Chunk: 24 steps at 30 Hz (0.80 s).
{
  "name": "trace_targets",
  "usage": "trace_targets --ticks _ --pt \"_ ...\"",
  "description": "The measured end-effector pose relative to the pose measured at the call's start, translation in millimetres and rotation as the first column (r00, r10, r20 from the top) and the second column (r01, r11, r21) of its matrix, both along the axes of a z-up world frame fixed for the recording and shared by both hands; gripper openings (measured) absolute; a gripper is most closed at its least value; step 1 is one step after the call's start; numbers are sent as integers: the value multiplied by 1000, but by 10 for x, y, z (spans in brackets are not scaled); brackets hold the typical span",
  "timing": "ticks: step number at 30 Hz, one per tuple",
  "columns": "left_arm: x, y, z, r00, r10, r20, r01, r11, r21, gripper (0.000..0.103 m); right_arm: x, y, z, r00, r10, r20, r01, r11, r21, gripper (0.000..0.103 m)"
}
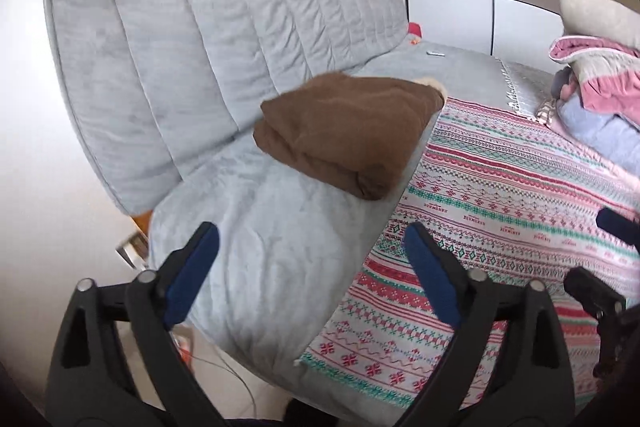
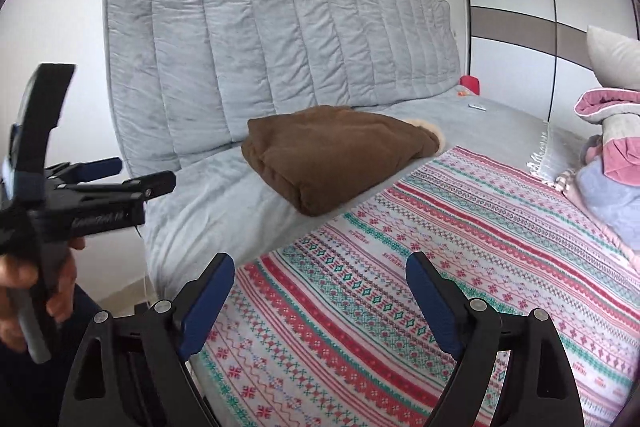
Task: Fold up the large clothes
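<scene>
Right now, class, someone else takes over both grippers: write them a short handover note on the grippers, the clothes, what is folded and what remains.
Left gripper: open, nothing between its jaws, hovering over the near edge of the bed.
Right gripper: open, empty, above the patterned blanket.
Brown garment: folded into a compact bundle, lying on the grey bed cover near the headboard.
Done: the brown piece looks finished and released.
Left: a pile of pink and grey clothes on the right side of the bed appears unfolded; probably take the next piece from there.
</scene>
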State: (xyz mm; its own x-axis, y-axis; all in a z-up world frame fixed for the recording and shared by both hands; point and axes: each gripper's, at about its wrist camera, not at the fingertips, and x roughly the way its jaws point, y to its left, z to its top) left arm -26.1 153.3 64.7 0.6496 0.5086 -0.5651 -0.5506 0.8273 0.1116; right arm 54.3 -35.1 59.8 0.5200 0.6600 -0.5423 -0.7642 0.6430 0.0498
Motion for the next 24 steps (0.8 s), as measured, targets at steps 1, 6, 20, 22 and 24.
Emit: trace_targets --ticks 1,6,20,22,24 --pt "-43 -24 14 1000 -4 8 4 1000 10 97 -13 1 7 1000 -5 0 5 1000 5 89" --pt "-207 -52 38 999 11 48 -13 999 45 98 -116 25 50 1000 -19 11 18 1000 25 89" --pt "-283 -103 16 995 25 94 -31 998 61 100 -247 57 54 997 -37 60 36 999 23 90" --pt "-277 -109 10 996 14 90 -19 998 53 100 -241 49 57 997 -42 57 41 999 28 90" --pt "-272 -107 6 996 10 89 -14 999 42 101 -234 45 61 997 -47 55 45 998 31 90"
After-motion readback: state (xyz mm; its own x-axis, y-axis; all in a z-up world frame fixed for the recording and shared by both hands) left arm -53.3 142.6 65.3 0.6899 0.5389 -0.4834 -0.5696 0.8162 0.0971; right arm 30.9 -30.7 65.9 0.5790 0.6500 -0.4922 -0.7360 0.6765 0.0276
